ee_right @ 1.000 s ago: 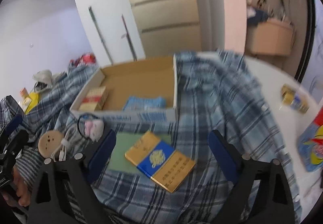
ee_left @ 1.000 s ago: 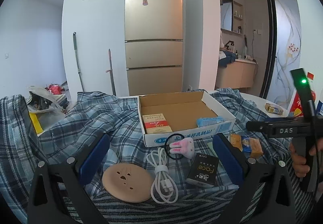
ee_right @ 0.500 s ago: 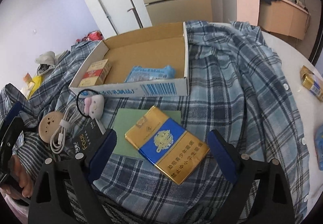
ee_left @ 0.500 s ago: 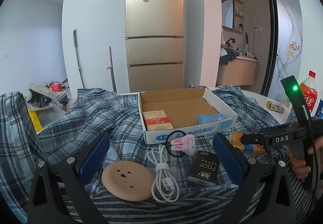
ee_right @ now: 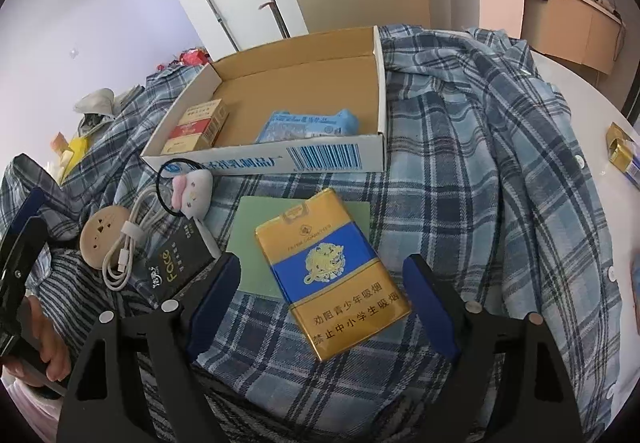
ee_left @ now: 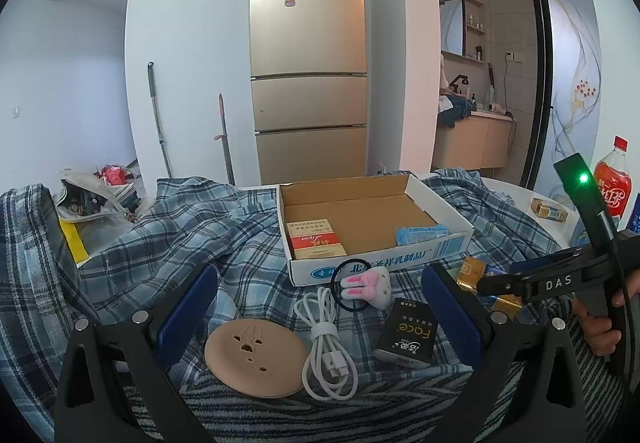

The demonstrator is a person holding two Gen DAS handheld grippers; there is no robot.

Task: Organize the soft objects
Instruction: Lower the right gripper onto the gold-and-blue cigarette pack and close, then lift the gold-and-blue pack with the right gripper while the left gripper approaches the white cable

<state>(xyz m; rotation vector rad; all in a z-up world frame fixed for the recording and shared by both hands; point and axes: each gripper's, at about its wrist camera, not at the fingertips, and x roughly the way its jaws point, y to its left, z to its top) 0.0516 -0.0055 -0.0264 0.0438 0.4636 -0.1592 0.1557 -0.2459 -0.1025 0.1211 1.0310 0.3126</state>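
Rumpled plaid shirt [ee_right: 472,147] covers the table, cardboard box [ee_right: 296,163] on top.
Right gripper [ee_right: 324,295] spread wide, empty, straddling the glossy gold-and-blue pack [ee_right: 332,275], long axis aimed toward the box; left gripper [ee_left: 316,307] also wide, empty, over coiled cable [ee_left: 326,343].

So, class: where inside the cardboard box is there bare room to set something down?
The cardboard box floor is bare behind the red pack and blue tissue packet, toward its back wall. Its front edge is crowded.
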